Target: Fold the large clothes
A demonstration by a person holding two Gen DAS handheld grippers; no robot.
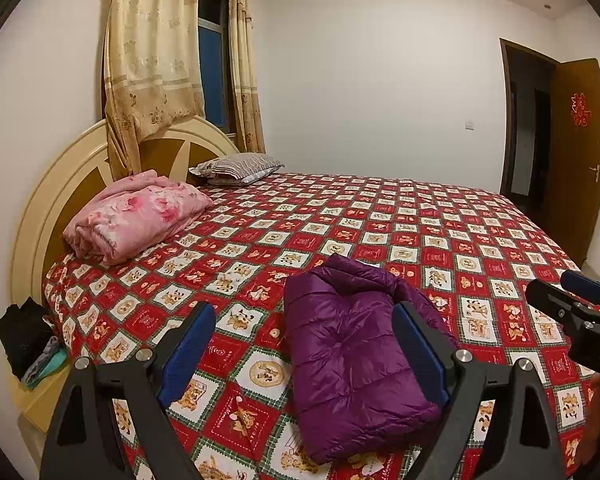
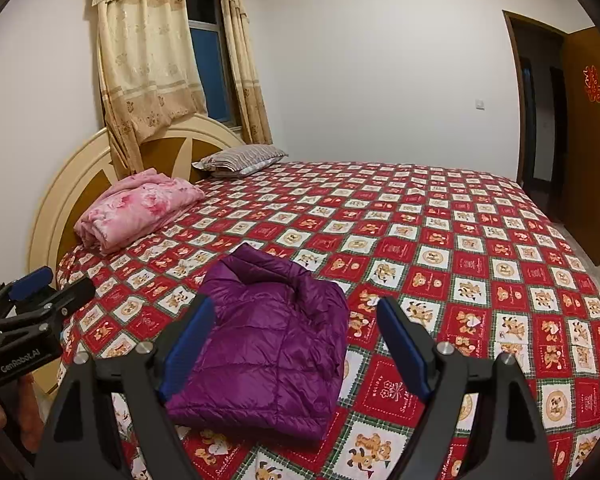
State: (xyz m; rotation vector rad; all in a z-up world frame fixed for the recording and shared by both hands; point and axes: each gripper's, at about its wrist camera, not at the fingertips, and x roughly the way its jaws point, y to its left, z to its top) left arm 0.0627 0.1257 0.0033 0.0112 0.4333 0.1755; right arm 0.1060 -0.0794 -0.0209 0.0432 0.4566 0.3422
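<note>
A purple puffer jacket (image 1: 356, 356) lies folded into a compact rectangle on the red patterned bedspread (image 1: 380, 224); it also shows in the right wrist view (image 2: 268, 344). My left gripper (image 1: 304, 344) is open and empty, held above the bed near the jacket's left side. My right gripper (image 2: 296, 340) is open and empty, held above the jacket's right side. Each gripper shows at the edge of the other's view: the right gripper (image 1: 572, 300) and the left gripper (image 2: 40, 292). Neither touches the jacket.
A folded pink floral blanket (image 1: 136, 216) and a striped pillow (image 1: 236, 166) lie by the round headboard (image 1: 60, 192). Dark clothes (image 1: 24, 340) sit on a bedside stand at left. An open brown door (image 1: 576, 152) is at right. Curtains (image 1: 152, 52) hang behind the bed.
</note>
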